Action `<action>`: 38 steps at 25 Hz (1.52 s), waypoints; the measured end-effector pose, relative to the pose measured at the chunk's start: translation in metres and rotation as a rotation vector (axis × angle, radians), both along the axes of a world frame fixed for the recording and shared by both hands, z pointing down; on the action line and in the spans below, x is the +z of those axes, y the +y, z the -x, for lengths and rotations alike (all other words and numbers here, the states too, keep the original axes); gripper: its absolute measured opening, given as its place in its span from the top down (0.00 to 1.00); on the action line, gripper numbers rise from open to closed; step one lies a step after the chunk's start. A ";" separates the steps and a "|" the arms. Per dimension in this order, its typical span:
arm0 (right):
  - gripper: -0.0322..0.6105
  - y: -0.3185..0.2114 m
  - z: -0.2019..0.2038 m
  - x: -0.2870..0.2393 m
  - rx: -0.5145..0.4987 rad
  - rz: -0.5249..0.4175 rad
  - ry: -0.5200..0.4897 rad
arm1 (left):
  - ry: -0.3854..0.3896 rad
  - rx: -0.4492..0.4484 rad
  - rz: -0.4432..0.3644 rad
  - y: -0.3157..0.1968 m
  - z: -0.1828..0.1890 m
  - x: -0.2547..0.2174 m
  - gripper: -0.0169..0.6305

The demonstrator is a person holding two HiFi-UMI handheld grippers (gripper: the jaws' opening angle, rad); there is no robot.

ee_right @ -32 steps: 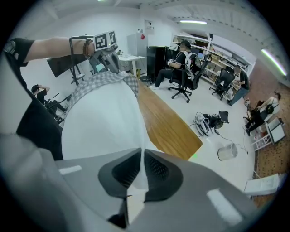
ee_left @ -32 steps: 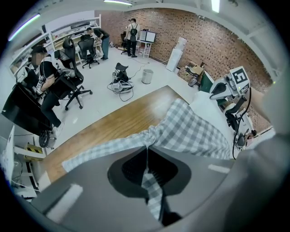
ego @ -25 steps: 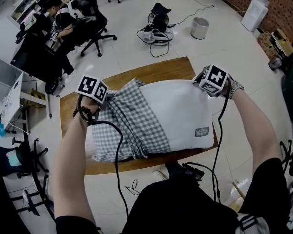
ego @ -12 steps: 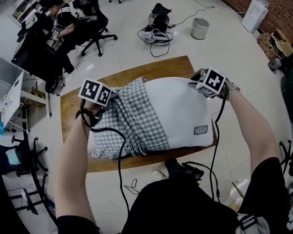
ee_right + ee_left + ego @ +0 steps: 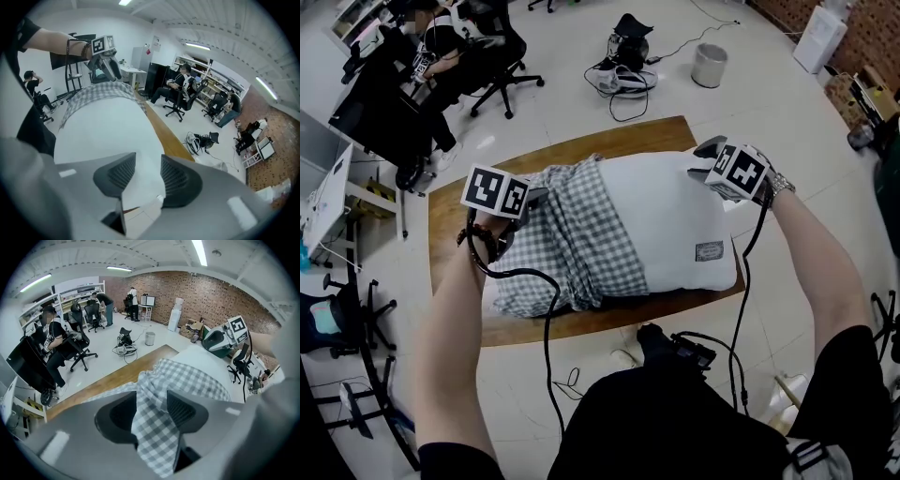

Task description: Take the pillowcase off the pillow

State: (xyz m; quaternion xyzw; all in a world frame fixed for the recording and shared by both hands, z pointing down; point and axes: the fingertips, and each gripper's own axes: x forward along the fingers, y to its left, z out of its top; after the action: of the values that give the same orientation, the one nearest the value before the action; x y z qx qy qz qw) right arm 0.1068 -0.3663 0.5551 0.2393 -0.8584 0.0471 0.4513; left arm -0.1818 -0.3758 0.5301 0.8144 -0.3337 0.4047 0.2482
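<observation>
Checked pillowcase (image 5: 581, 239) lies bunched over the white pillow's (image 5: 675, 220) left half on the wooden worktop (image 5: 619, 142). The left gripper (image 5: 532, 197) has its jaws opening with the cloth between them. The right gripper (image 5: 705, 161) has its jaws opening around the pillow's bare corner.

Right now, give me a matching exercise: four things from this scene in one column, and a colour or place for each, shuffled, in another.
1 pillowcase
2 pillow
3 table
4 bin

A white, half uncovered
B on the floor, beyond the table
C brown wood
D grey-and-white check

Pairs: 1-D, 2-A, 3-C, 4-B
</observation>
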 end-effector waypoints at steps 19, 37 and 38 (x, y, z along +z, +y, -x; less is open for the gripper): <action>0.64 0.142 0.080 -0.004 -0.188 -0.105 0.034 | 0.149 -0.069 -0.092 0.119 0.017 0.010 0.64; 0.50 0.214 0.130 0.035 -0.229 -0.229 0.092 | 0.251 -0.066 -0.139 0.214 -0.015 0.048 0.65; 0.50 0.214 0.132 0.037 -0.226 -0.243 0.097 | 0.249 -0.067 -0.127 0.218 -0.016 0.054 0.65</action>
State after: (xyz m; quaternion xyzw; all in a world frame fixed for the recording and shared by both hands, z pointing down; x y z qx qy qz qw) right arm -0.0255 -0.1521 0.5922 0.1958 -0.8564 -0.1197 0.4625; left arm -0.1655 -0.1576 0.5842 0.8607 -0.3525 0.2698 0.2491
